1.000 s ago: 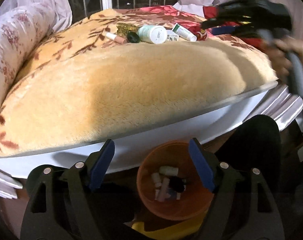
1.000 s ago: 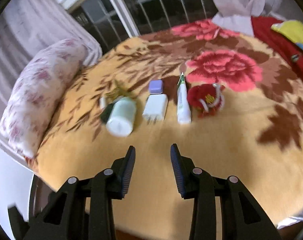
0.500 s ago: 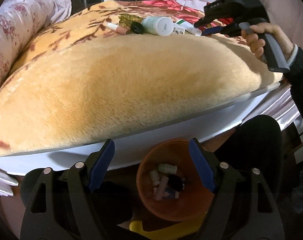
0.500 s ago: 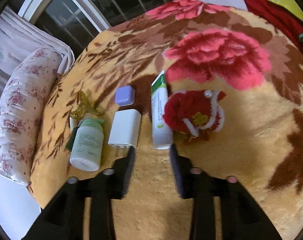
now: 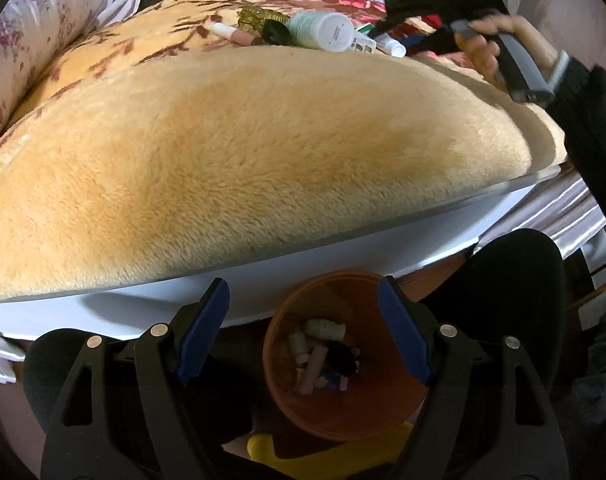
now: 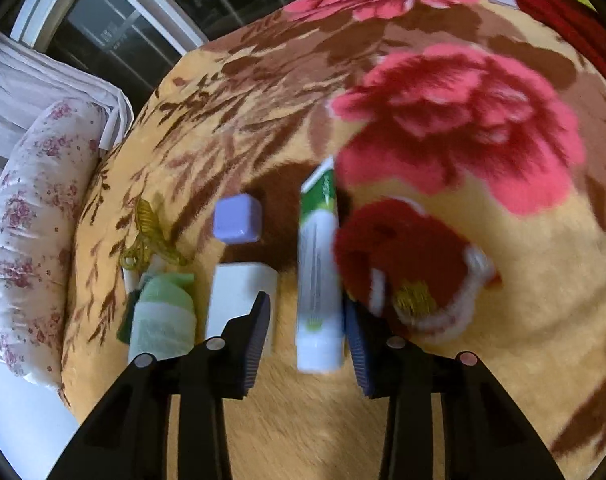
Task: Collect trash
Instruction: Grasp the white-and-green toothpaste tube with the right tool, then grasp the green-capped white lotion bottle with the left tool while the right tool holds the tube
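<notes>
Since a second ago my right tongs [image 6: 307, 336] have travelled across the blanket [image 6: 383, 420] from its near edge to the row of clutter, and their jaws have just been closing. They now straddle the capped end of the green-and-white tube [image 6: 318, 280]. I see a sliver of gap on the left side and the right pad looks close against it, but the frame is blurred, so I judge they are not yet pressing on it.

Taking the tube as my landmark: it lies flat on the bed, its long axis running straight away from the tongs, cap end nearest me, crimped green end farthest. That alignment is what the grab depends on; the jaws sit across the narrow width, so closing further should catch it cleanly. Just left of the tube is the white charger block [image 6: 241, 304], and beyond that the purple cube [image 6: 237, 219]. Further left lies the pale green bottle [image 6: 163, 320]. Just right of the tube sits the red plush ornament [image 6: 407, 268], close enough to be nipped by the right pad.

My left tongs [image 5: 303, 332] are spread wide and empty, hanging over the orange bin [image 5: 343, 400] below the bed's edge, well away from the tube. The right hand [image 5: 499, 44] is clearly the nearer one.
</notes>
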### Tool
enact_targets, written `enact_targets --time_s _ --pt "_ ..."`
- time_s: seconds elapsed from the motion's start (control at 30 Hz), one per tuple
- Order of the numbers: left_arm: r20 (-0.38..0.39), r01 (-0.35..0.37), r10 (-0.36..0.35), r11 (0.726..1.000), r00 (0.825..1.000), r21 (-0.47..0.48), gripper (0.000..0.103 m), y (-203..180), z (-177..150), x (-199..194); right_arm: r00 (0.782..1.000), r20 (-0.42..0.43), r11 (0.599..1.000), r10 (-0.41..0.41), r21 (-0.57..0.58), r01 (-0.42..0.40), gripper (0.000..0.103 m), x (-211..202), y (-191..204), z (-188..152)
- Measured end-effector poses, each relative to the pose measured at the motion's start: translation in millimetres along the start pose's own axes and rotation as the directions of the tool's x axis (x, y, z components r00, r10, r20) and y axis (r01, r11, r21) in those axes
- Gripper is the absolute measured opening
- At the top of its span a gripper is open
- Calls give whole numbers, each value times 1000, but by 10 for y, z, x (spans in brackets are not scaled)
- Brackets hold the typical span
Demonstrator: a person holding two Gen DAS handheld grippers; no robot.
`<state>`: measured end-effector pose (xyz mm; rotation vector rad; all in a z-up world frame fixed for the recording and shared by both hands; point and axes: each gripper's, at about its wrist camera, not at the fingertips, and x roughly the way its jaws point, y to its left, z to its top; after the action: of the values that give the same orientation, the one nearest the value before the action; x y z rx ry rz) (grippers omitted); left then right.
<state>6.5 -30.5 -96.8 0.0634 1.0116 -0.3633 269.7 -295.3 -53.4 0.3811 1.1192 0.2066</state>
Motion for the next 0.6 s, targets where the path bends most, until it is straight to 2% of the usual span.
enact_targets --time_s 0.03,0.2,0.27,0.33,0.4,0.47,0.53,0.6 --pt "-3 0 0 1000 1000 -1 75 1 7 7 1000 -9 1000 -9 -7 9 28 34 39 46" --pt "-12 -3 3 1000 1000 -8 75 21 14 42 993 -80 996 -90 -33 88 26 255 102 187" --pt "-9 -8 8 1000 1000 -6 75 15 25 37 990 -83 993 -112 -47 108 20 276 102 201" --pt "0 -16 16 1000 1000 2 75 -6 36 14 988 -75 989 -132 -74 127 19 226 133 178" --pt "10 -23 22 1000 1000 10 75 -12 60 -16 994 -49 993 -98 -74 94 19 95 153 143" --pt "23 -18 17 1000 1000 11 75 -14 94 -55 1000 -6 1000 8 -23 -9 19 -166 105 102" --pt "35 -6 6 1000 999 10 75 -17 142 -97 996 37 996 84 3 -84 19 -421 34 27" --pt "48 6 -6 1000 999 4 75 -25 218 -141 991 61 993 120 9 -121 19 -586 -27 -72"
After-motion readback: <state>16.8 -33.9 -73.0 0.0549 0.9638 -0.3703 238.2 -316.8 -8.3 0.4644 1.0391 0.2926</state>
